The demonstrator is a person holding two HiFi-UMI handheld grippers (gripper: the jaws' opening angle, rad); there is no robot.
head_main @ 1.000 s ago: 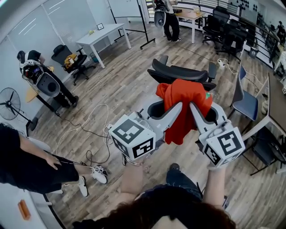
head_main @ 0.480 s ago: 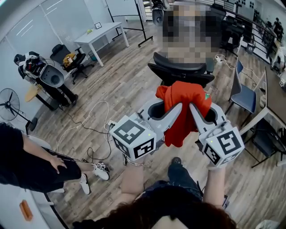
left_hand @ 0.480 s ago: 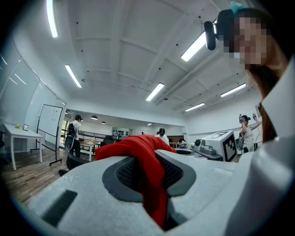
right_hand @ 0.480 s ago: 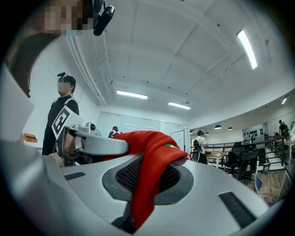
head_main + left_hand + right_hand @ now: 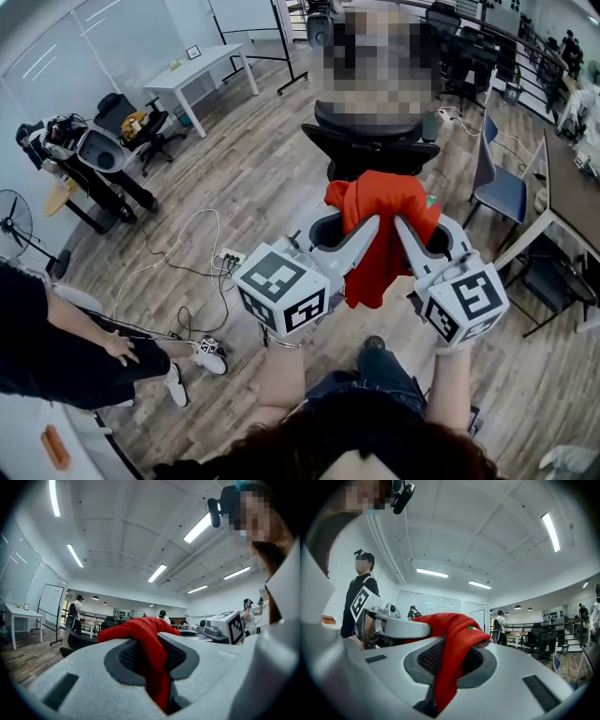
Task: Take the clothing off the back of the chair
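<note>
Clothing (image 5: pixel 384 199) looks lifted off the chair (image 5: pixel 375 142), with left gripper (image 5: pixel 368 230) and right gripper (image 5: pixel 405 230) jaws both clenched on it (nice). Next move is probably carrying it away.

clothing (image 5: pixel 382 194) between left gripper (image 5: pixel 372 225) and right gripper (image 5: pixel 401 225), chair (image 5: pixel 367 150) behind

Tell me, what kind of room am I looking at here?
Most likely an open-plan office or lab workspace. There is a black office chair on a wood-look floor, a white table stands by glass partitions, and long strip lights run across the ceiling.
</note>
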